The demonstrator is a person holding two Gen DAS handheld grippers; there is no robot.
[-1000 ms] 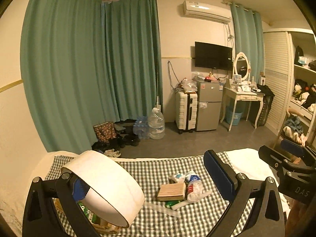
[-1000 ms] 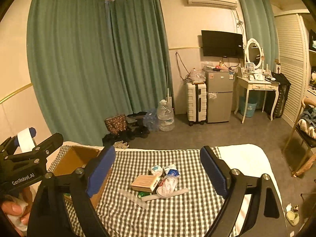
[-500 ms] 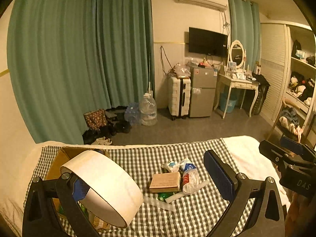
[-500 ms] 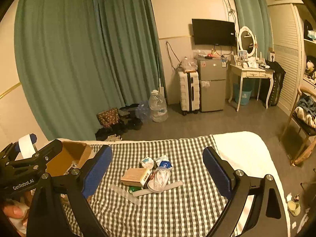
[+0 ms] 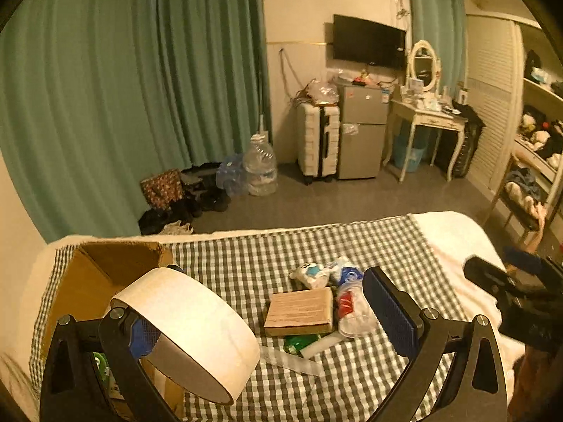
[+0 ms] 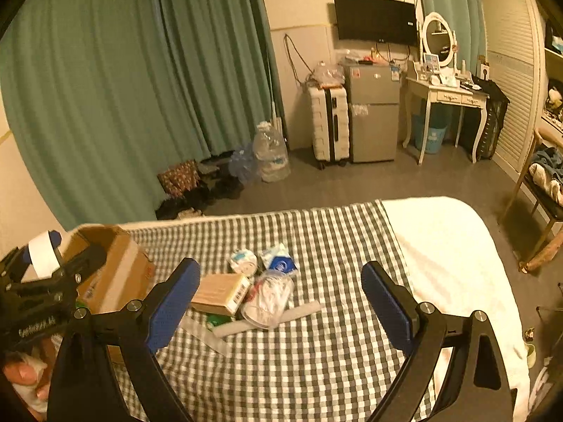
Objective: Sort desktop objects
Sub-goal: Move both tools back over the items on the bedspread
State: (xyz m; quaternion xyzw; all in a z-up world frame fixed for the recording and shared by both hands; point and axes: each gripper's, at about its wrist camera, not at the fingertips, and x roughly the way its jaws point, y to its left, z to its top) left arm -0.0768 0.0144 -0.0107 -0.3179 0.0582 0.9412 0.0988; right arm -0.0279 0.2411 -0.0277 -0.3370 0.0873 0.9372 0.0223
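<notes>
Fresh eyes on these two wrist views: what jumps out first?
The big roll of tape fills the lower left of the left wrist view, hooked over one finger of the wide-open left gripper, just above the open cardboard box. Mid-frame, a small clutter around a flat brown box lies on the checked cloth, with the right gripper open and empty above it.

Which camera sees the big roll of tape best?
The left wrist view. There the tape roll fills the near corner, hanging on one finger of the open left gripper above the cardboard box. The right wrist view shows only a small white strip of the roll at the far left edge.
</notes>
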